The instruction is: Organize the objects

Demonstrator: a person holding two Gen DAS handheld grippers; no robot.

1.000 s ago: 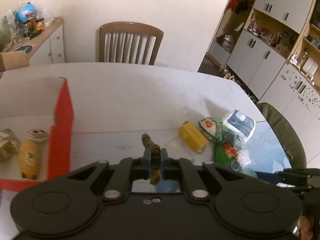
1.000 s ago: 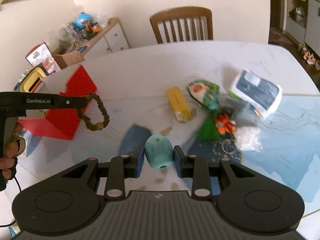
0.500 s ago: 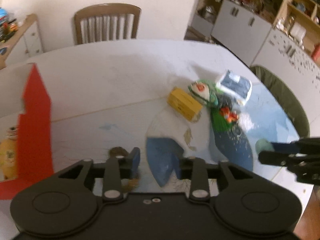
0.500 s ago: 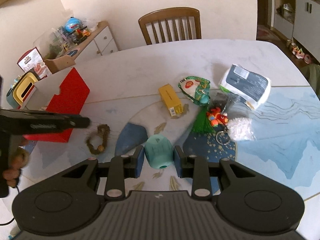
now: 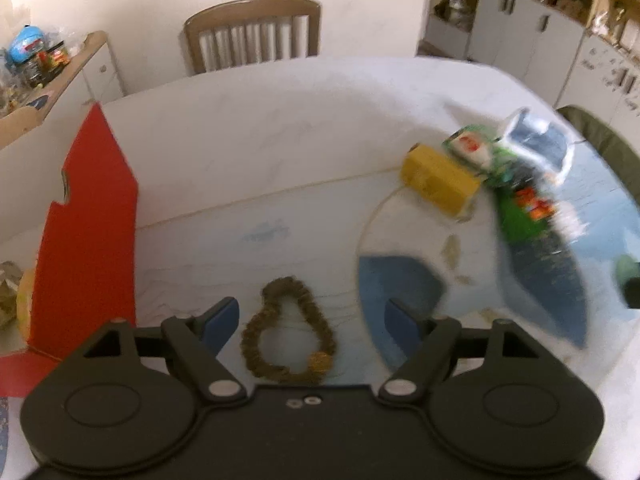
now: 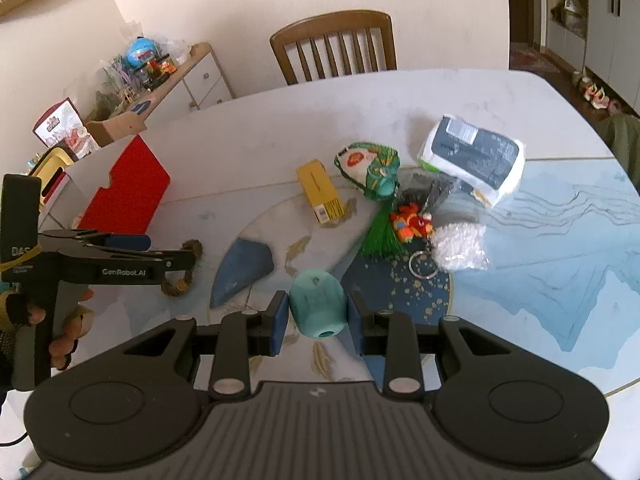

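Now left gripper (image 5: pixel 312 316) tilted down, just opened over bracelet (image 5: pixel 288 342); right gripper (image 6: pixel 318 320) clamps teal cap (image 6: pixel 318 308).

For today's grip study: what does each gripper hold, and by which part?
The right gripper clamps the teal cap-like piece by its two sides. The left gripper, jaws just opened, holds nothing; the brown bead bracelet lies loose between them.

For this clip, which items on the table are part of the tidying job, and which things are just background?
Part of the job:
- bead bracelet, lying between the open jaws of the left gripper
- teal object, held in the right gripper
- red box
- yellow box
- tissue pack
- keychain toy

Background:
- wooden chair
- sideboard clutter
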